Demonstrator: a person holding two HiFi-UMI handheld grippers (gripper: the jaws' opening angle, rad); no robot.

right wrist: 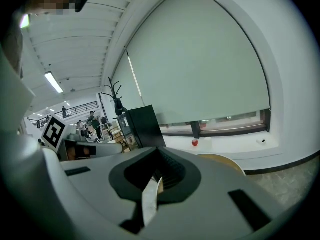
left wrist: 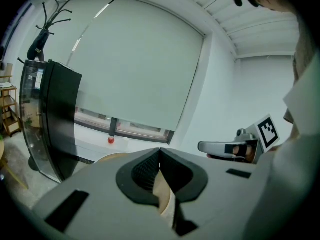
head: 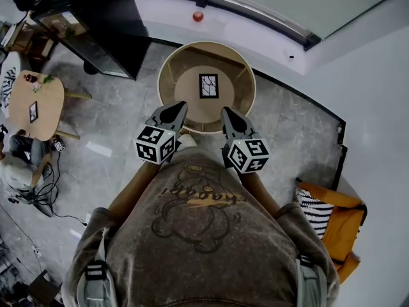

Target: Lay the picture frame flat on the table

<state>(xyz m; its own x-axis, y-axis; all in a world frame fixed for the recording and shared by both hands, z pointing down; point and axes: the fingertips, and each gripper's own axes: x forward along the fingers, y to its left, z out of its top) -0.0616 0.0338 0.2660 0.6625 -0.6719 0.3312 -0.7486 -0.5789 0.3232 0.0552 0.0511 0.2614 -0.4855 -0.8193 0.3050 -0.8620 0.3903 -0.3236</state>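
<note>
A small black picture frame (head: 208,86) with a white picture sits at the middle of a round wooden table (head: 167,69). Its face is towards the head camera, and I cannot tell whether it leans or lies flat. My left gripper (head: 181,107) hangs over the table's near rim, left of the frame, jaws shut and empty (left wrist: 160,151). My right gripper (head: 227,112) is level with it on the right, also shut on nothing (right wrist: 159,151). Neither gripper view shows the frame; only a strip of the table's edge (left wrist: 112,157) (right wrist: 220,160) appears past the jaws.
A tall black cabinet (head: 102,24) stands at the back left. A red ball (head: 198,16) rests on the window sill behind the table. A low wooden side table (head: 38,101) is far left, and an orange bag with a striped cloth (head: 339,222) lies at right.
</note>
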